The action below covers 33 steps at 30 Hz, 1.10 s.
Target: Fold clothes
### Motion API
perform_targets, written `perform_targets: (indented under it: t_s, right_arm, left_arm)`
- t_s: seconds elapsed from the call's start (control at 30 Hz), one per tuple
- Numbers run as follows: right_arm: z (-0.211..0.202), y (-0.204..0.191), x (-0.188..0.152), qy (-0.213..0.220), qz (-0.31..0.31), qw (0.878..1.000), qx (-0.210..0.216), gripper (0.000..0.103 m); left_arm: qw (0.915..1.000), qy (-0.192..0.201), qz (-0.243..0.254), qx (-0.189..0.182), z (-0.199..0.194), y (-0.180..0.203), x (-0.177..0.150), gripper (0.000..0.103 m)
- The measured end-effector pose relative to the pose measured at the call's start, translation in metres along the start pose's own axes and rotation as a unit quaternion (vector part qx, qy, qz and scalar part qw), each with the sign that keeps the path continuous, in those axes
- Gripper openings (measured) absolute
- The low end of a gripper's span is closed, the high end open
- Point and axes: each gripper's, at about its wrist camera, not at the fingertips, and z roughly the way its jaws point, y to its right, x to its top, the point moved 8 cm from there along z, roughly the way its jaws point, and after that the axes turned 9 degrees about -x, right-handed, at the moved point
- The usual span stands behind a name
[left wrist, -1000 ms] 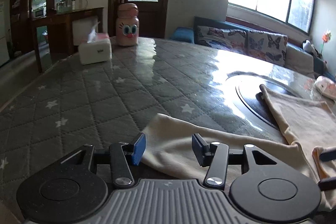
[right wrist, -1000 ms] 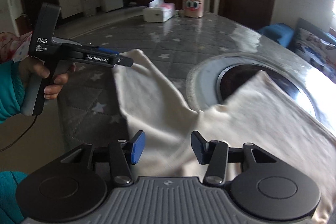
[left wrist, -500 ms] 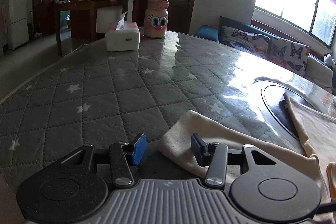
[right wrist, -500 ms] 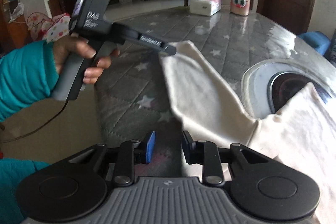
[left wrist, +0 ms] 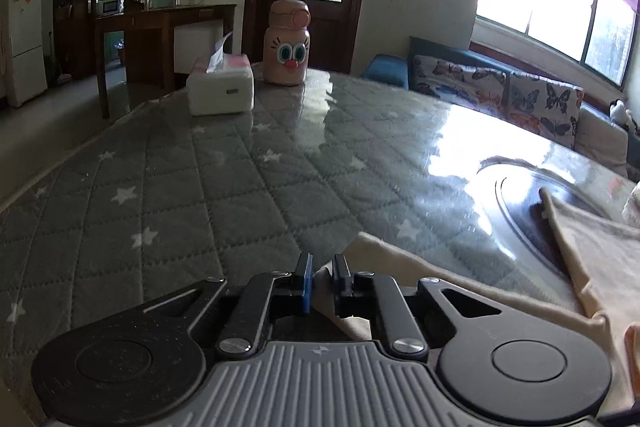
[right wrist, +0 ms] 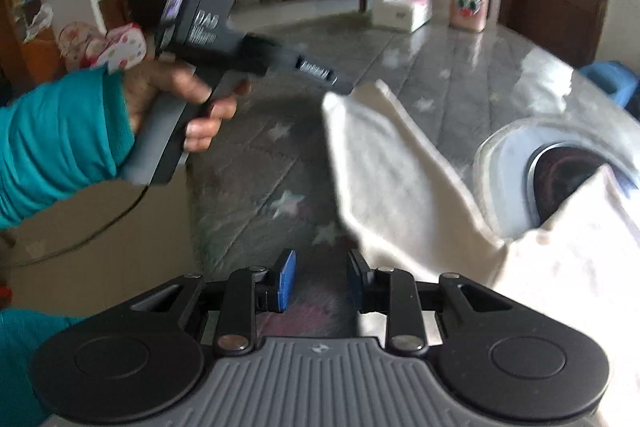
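A cream garment (left wrist: 472,291) lies on the grey star-quilted table (left wrist: 168,187). In the left wrist view my left gripper (left wrist: 322,277) is shut on the corner of the garment's sleeve end. The right wrist view shows the same garment (right wrist: 404,187), its sleeve lifted at the far end by the left gripper (right wrist: 340,87), held by a hand in a teal sleeve. My right gripper (right wrist: 320,279) is open and empty, low over the table just left of the garment's near edge.
A white tissue box (left wrist: 220,87) and a pink cartoon bottle (left wrist: 289,45) stand at the table's far side. A dark round inset (left wrist: 532,215) lies under part of the garment. A sofa with butterfly cushions (left wrist: 500,95) stands behind the table.
My left gripper has closed on the sleeve corner and lifted it. My right gripper has slid left off the garment; its jaws narrowed, then reopened.
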Motion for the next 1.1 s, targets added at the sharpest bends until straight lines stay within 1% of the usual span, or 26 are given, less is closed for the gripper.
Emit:
perform_targets:
  t_s: [0.07,0.1,0.13,0.17,0.2,0.23,0.33,0.47,0.5,0.57,0.6,0.63,0.67,0.7,0.73,0.77,0.83,0.9,1.0,1.1]
  right_arm:
    - [-0.001,0.01,0.005,0.007,0.016,1.0,-0.014,0.027]
    - [0.0,0.015,0.007,0.008,0.023,0.999,-0.022,0.027]
    - [0.003,0.019,0.007,0.006,0.026,0.999,-0.026,0.027]
    - [0.007,0.02,0.007,0.0,0.028,0.999,-0.024,0.027]
    - [0.011,0.02,0.004,-0.009,0.029,0.999,-0.021,0.027]
    - [0.015,0.02,0.002,-0.016,0.028,0.999,-0.018,0.028]
    - [0.017,0.01,-0.002,-0.018,0.009,1.0,-0.009,0.033]
    - [0.011,0.006,-0.002,-0.013,0.003,1.0,-0.004,0.033]
    - [0.008,0.007,0.0,-0.01,0.004,1.0,-0.006,0.033]
    - [0.002,0.009,0.003,-0.004,0.009,1.0,-0.009,0.033]
    - [0.0,0.01,0.004,-0.001,0.008,1.0,-0.012,0.033]
    - [-0.003,0.012,0.005,0.002,0.008,1.0,-0.016,0.033]
    - [-0.006,0.014,0.006,0.004,0.009,1.0,-0.019,0.033]
    - [-0.009,0.015,0.007,0.007,0.011,1.0,-0.022,0.033]
    - [-0.012,0.017,0.008,0.01,0.013,1.0,-0.025,0.033]
    - [-0.015,0.019,0.008,0.013,0.018,0.999,-0.029,0.033]
    - [-0.022,0.025,0.009,0.019,0.027,0.999,-0.036,0.033]
    - [-0.03,0.033,0.009,0.026,0.038,0.998,-0.044,0.033]
    - [-0.043,0.05,0.009,0.037,0.062,0.995,-0.062,0.033]
    - [-0.059,0.07,0.006,0.049,0.091,0.991,-0.084,0.033]
  left_arm:
    - [0.9999,0.01,-0.009,-0.005,-0.007,0.0,0.003,0.013]
    - [0.9998,0.014,-0.013,-0.005,-0.01,0.0,0.004,0.018]
    - [0.9997,0.017,-0.014,-0.004,-0.014,0.0,0.005,0.026]
    - [0.9997,0.018,-0.014,-0.002,-0.017,0.0,0.004,0.03]
    - [0.9997,0.018,-0.015,-0.001,-0.02,0.0,0.003,0.042]
    - [0.9997,0.016,-0.018,0.001,-0.022,0.0,0.001,0.049]
    - [0.9995,0.007,-0.03,0.004,-0.025,0.0,-0.006,0.049]
    - [0.9986,-0.015,-0.051,0.001,-0.016,0.002,-0.013,0.049]
    - [0.9985,-0.015,-0.052,0.003,-0.014,0.003,-0.013,0.047]
    - [0.9984,-0.016,-0.054,0.007,-0.01,0.005,-0.014,0.046]
    - [0.9983,-0.017,-0.056,0.009,-0.008,0.006,-0.014,0.041]
    - [0.9981,-0.016,-0.058,0.009,-0.007,0.006,-0.014,0.031]
    - [0.998,-0.016,-0.061,0.008,-0.005,0.006,-0.013,0.028]
    - [0.9976,-0.014,-0.067,0.009,-0.005,0.005,-0.013,0.019]
    - [0.9972,-0.013,-0.073,0.009,-0.005,0.004,-0.013,0.012]
    - [0.9968,-0.011,-0.079,0.009,-0.005,0.003,-0.012,0.011]
    - [0.996,0.003,-0.089,-0.006,-0.009,0.005,-0.008,0.007]
    - [0.9962,0.021,-0.081,-0.025,-0.017,0.014,-0.002,0.006]
    - [0.9946,0.039,-0.072,-0.063,-0.027,0.034,0.008,0.006]
    - [0.9903,0.054,-0.061,-0.113,-0.037,0.061,0.016,0.006]
